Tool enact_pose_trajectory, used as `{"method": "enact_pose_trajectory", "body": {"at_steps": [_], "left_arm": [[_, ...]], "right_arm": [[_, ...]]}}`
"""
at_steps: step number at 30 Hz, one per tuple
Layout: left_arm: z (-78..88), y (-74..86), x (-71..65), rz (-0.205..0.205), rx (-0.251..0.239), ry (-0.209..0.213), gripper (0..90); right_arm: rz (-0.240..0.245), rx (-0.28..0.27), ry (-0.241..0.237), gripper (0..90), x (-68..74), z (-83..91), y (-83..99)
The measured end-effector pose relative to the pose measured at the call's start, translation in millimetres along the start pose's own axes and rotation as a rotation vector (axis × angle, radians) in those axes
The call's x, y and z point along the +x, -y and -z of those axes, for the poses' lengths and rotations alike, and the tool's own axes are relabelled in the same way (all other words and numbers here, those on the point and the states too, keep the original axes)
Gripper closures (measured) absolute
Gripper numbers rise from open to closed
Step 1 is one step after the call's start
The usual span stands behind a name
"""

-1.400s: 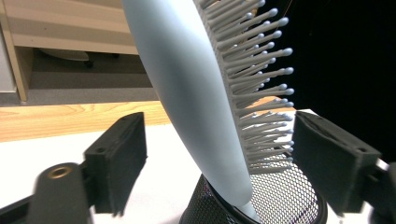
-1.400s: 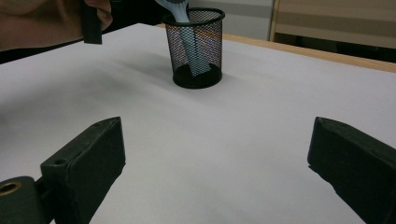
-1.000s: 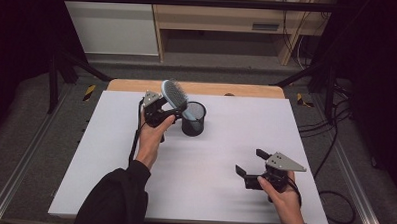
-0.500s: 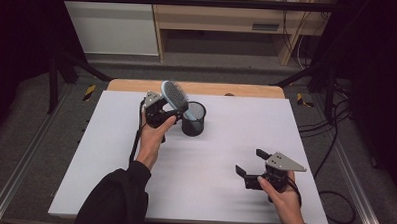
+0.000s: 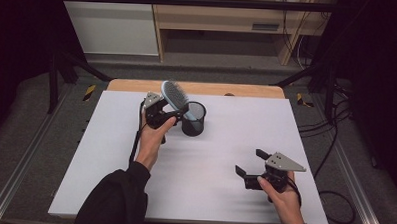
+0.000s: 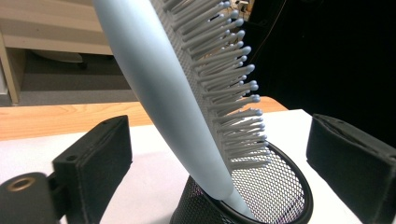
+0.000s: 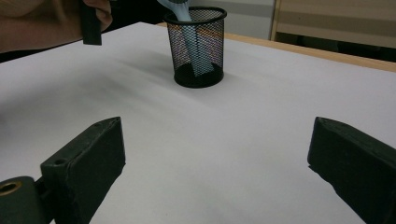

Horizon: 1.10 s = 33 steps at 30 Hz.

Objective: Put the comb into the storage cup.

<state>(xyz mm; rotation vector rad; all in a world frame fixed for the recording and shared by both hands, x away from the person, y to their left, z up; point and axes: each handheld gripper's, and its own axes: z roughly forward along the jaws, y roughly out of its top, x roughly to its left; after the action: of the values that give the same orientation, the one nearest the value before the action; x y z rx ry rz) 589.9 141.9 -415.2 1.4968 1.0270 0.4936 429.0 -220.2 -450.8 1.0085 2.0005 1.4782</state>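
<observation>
1. Job in hand: get the hairbrush point(image 5: 175, 94) into the mesh cup point(image 5: 193, 119). As good as done: handle end sits down inside the cup, head leans out over the rim toward the far left.
2. Left claw point(image 6: 224, 154): jaws have just been opening, now stand apart on either side of the brush, pads clear of it. Brush rests on the cup alone, as far as the left gripper view shows.
3. Right claw point(image 5: 250, 167): jaws wide apart, nothing between them, parked near the right front of the surface point(image 5: 235, 138), well apart from the cup.
4. Left to do, my read: back the left claw away without knocking the brush head; check the cup doesn't tip, since the brush stands tall and tilted.
5. Cup sits on the far half of the surface, a bit left of centre.
6. Count: one hairbrush, one mesh cup, two claws, one white surface. Nothing else on it.
</observation>
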Motion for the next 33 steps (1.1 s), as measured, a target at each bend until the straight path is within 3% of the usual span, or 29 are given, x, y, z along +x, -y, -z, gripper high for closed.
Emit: {"method": "enact_pose_trajectory", "body": {"at_steps": [33], "left_arm": [[9.4,10.9,-6.2,-0.046,0.005,-0.008,3.6]], "right_arm": [[0.002,-0.001,0.0,4.3,0.2,0.0,-0.1]]}}
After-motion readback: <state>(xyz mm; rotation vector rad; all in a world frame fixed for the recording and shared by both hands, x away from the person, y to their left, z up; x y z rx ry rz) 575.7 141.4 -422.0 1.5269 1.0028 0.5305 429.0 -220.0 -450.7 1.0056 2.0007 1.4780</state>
